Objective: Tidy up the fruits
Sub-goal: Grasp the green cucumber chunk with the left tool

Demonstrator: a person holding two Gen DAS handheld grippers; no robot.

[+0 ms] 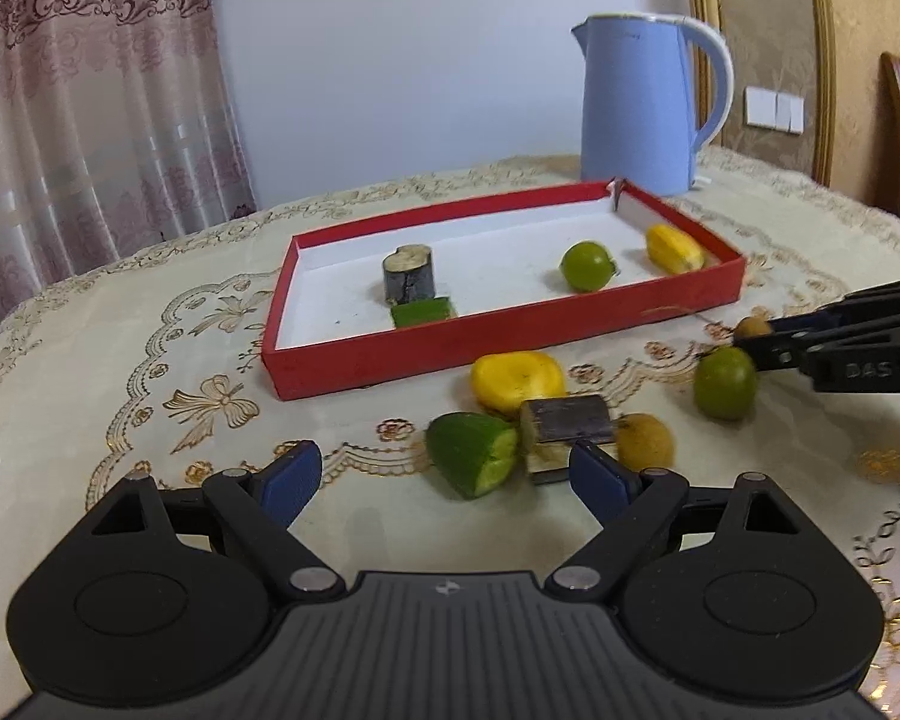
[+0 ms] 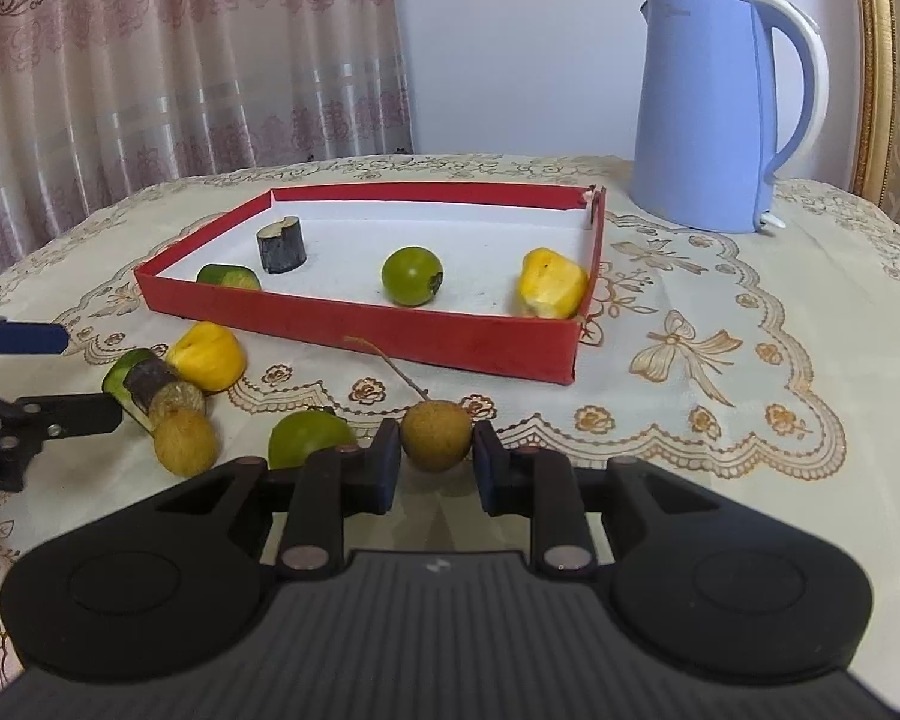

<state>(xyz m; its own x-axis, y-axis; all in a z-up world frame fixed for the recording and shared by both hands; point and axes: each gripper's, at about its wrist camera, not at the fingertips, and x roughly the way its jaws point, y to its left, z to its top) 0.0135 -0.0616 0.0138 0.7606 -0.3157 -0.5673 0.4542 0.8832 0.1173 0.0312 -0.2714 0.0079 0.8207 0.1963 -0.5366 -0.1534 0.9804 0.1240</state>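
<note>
Right claw (image 2: 435, 468) clenched on the stemmed longan (image 2: 435, 435), dead centre between its pads, stem pointing ahead-left toward the red box (image 2: 354, 324) just beyond; inside already: dark cane piece (image 2: 281, 246), green lime (image 2: 411, 276), yellow fruit (image 2: 551, 283), cucumber chunk (image 2: 229, 277). Left claw (image 1: 444, 474) released, low over the bench (image 1: 120, 372), cane segment (image 1: 567, 426) just ahead by its right pad

Tablecloth (image 2: 720, 324) under tray (image 2: 450, 342), kettle (image 2: 708, 114), fruits (image 2: 207, 357).

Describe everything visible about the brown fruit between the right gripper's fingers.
The longan is small, round, tan-brown and rough-skinned, with a thin dry stem slanting up toward the red box. It sits on the embroidered tablecloth, clamped between the right gripper's blue pads. A green fruit lies just left.
</note>
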